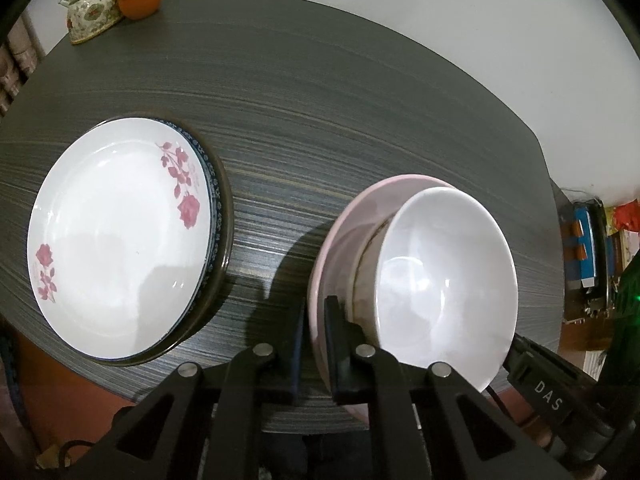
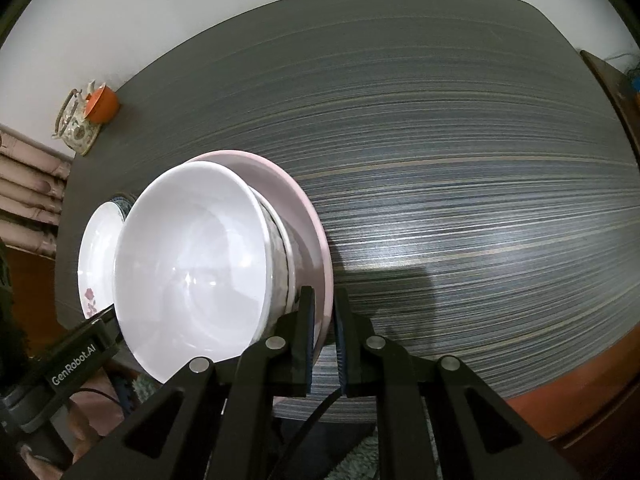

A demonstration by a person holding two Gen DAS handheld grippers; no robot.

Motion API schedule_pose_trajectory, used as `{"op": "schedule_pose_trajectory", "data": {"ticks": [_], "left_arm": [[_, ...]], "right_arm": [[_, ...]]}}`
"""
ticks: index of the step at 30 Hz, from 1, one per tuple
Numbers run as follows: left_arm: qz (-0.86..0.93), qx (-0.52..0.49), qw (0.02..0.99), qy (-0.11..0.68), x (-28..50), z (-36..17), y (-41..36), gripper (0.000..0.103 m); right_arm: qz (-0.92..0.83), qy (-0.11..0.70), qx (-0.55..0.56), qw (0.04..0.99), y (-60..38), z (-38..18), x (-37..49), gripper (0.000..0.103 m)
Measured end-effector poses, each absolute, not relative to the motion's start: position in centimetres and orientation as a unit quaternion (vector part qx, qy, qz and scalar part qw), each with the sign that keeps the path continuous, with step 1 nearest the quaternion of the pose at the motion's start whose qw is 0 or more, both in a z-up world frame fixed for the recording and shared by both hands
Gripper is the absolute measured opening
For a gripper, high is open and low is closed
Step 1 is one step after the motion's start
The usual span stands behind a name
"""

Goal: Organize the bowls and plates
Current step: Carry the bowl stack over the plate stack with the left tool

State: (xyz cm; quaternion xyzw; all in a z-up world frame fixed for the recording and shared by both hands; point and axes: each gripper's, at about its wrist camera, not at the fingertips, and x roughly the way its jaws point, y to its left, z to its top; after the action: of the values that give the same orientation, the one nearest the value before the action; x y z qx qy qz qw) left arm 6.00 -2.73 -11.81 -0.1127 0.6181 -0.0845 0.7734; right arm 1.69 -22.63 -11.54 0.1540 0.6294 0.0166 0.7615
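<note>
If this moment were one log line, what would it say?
left gripper: shut on pink plate rim | right gripper: shut on same rim | white bowl: stacked on plate | rose plate: untouched

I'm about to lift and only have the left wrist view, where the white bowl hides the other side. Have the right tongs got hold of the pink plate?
Observer: Yes. The right tongs are shut on the near rim of the pink plate.
Operator: What lies on the table to their right?
Observer: Only the striped table surface and a shadow show there; no dishes.
Operator: Anything loose near that grip?
Observer: A black cable runs down from between the finger bases, below the plate's rim.
</note>
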Motion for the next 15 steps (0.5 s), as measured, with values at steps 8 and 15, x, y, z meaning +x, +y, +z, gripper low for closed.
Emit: {"op": "schedule_pose_trajectory", "data": {"ticks": [8, 15], "left_arm": [[-0.086, -0.116, 0.778, 0.611, 5.9, -11.0, -2.2, 0.007], [-0.08, -0.126, 0.786, 0.6, 5.9, -9.3, -1.0, 0.007]], "right_arm": [[0.02, 0.621, 0.148, 0.769, -22.5, -10.7, 1.5, 0.012], [0.027, 0.612, 0.143, 0.778, -21.9, -9.1, 1.8, 0.012]]}}
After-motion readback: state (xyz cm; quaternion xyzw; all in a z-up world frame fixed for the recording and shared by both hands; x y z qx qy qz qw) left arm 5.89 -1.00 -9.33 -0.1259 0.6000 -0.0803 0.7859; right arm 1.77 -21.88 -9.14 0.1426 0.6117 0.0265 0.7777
